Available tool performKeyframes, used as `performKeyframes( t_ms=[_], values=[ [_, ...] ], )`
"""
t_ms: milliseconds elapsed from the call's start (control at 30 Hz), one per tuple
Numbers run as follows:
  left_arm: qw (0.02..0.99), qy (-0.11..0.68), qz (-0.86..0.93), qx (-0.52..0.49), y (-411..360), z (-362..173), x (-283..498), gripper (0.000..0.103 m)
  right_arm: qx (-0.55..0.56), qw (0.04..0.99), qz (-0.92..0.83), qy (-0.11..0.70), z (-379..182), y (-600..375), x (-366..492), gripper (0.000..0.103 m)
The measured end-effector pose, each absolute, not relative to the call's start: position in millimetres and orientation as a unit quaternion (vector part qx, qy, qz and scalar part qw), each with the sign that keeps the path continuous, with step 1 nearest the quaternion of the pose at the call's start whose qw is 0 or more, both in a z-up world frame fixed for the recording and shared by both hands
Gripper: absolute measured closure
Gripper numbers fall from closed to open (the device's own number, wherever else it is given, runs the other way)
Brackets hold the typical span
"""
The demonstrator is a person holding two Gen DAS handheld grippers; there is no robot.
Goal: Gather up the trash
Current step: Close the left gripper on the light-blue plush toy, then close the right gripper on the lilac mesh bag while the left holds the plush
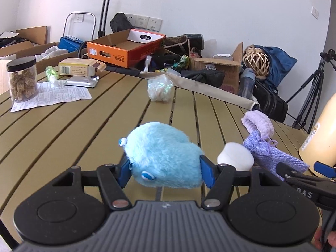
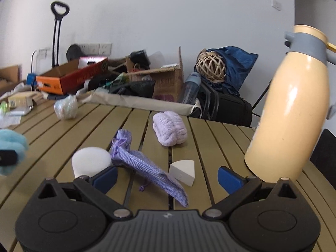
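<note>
The blue plush toy (image 1: 163,157) sits clamped in my left hand-held gripper (image 1: 166,171) above the desk (image 1: 73,130). Only my right view shows the white wedge (image 2: 182,172) between the wide-open right hand-held gripper (image 2: 167,177) fingers; the cream flask (image 2: 294,109) crowds their right side.

A cream thermos (image 2: 294,109) stands at the right of the slatted counter (image 1: 73,138). At the far left a jar of brown snacks (image 1: 22,78) rests on a printed leaflet (image 1: 52,96). Behind the counter sit an orange cardboard tray (image 1: 124,47), a woven rattan ball (image 1: 256,61) (against a blue bag) and a tripod (image 1: 310,90).
</note>
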State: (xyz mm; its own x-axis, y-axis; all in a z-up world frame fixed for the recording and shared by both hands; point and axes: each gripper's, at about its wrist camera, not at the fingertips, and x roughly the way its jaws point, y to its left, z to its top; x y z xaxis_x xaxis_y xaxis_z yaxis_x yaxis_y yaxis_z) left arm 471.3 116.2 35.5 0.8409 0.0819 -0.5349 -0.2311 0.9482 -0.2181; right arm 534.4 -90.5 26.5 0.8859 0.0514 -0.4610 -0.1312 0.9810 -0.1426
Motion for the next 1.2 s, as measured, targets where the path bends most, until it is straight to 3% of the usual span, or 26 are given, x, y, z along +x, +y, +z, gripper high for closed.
performKeyframes(
  t_ms=[433, 567, 700, 833, 1200],
  values=[
    [0.951, 0.26, 0.091, -0.139, 127.3, 40.1, 465.1, 0.037, -0.16, 0.953, 0.055, 0.252, 7.9, -66.5, 576.6, 0.009],
    [0.952, 0.258, 0.089, -0.141, 128.1, 41.1, 463.9, 0.037, -0.17, 0.953, 0.055, 0.243, 5.3, -64.7, 578.1, 0.033],
    [0.951, 0.259, 0.089, -0.143, 128.5, 41.2, 463.8, 0.037, -0.166, 0.947, 0.081, 0.262, 3.7, -62.6, 577.1, 0.073],
    [0.95, 0.26, 0.09, -0.146, 129.4, 42.2, 462.6, 0.037, -0.162, 0.947, 0.096, 0.259, 4.8, -60.9, 570.1, 0.095],
    [0.953, 0.25, 0.086, -0.147, 134.8, 47.2, 452.3, 0.037, -0.163, 0.966, 0.079, 0.182, 25.9, -67.2, 529.1, 0.1]
  ],
)
